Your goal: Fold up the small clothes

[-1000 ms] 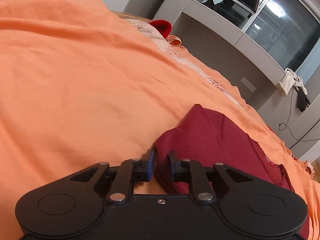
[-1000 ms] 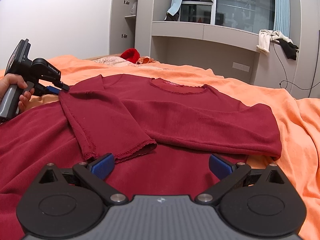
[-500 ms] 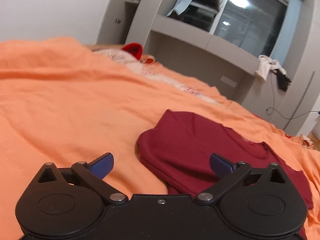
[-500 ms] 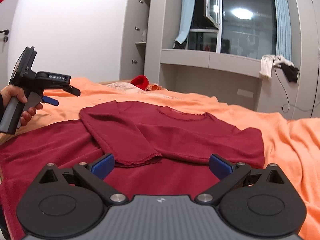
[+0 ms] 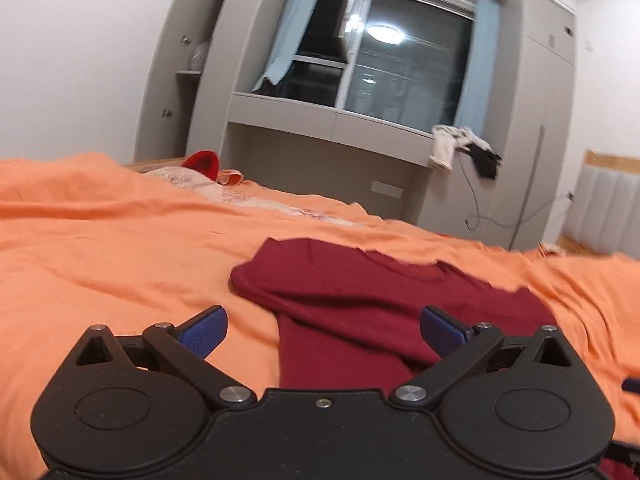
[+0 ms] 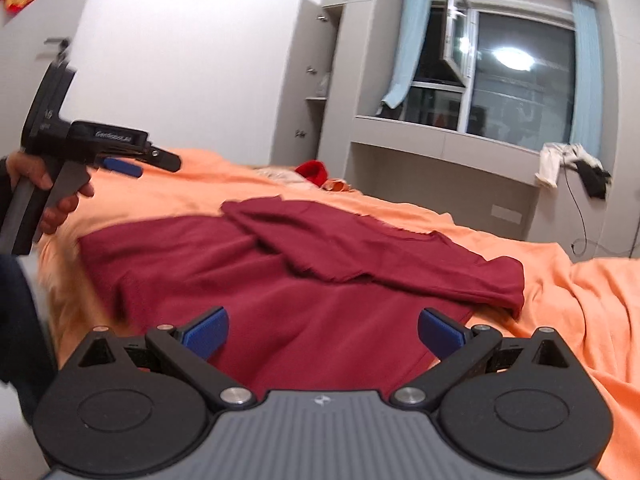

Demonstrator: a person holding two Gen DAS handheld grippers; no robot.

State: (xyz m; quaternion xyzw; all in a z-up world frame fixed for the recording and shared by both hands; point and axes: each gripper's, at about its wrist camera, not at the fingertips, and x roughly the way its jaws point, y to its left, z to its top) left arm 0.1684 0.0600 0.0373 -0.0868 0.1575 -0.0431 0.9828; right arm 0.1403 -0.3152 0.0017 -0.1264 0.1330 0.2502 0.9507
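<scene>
A dark red long-sleeved top [image 6: 288, 280] lies flat on the orange bedspread [image 6: 560, 288], both sleeves folded in across its chest. In the left wrist view the same top [image 5: 380, 300] spreads ahead and to the right. My left gripper [image 5: 322, 332] is open and empty, raised above the spread near the top's left edge. It also shows in the right wrist view [image 6: 138, 164] at the far left, held by a hand [image 6: 44, 188]. My right gripper [image 6: 322, 330] hovers open over the top's lower hem, with nothing between its blue pads [image 6: 206, 334].
A red cap [image 5: 202, 163] and pale patterned cloth lie at the far side of the bed. Grey built-in cabinets and a window ledge [image 5: 332, 120] stand behind, with clothes draped on the ledge's right end [image 5: 464, 148]. Cables hang by the wall.
My left gripper let go of the folded sleeve, opened wide and drew back up and away to the left. My right gripper also pulled back from the top, staying open.
</scene>
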